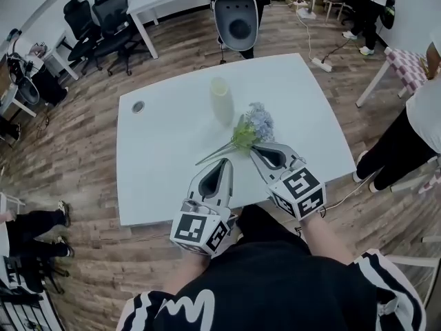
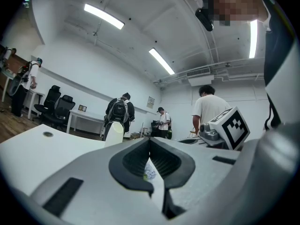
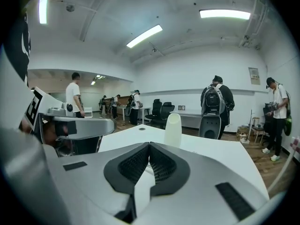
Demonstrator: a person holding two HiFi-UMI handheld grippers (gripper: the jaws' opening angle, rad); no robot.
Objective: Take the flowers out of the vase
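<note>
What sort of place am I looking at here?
Most likely an open office or lab workspace: plain white tables, black swivel office chairs along the wall, and long ceiling strip lights.

The worktop (image 1: 158,178) is plain white and the vase (image 1: 220,98) a pale cream. The flowers (image 1: 260,124) have pale blue-lilac blooms, green leaves and a green stem. The left gripper (image 1: 224,163) and right gripper (image 1: 253,150) are grey, with black ribbed pads and black-and-white square markers. The floor (image 1: 76,150) is brown wood planking.
</note>
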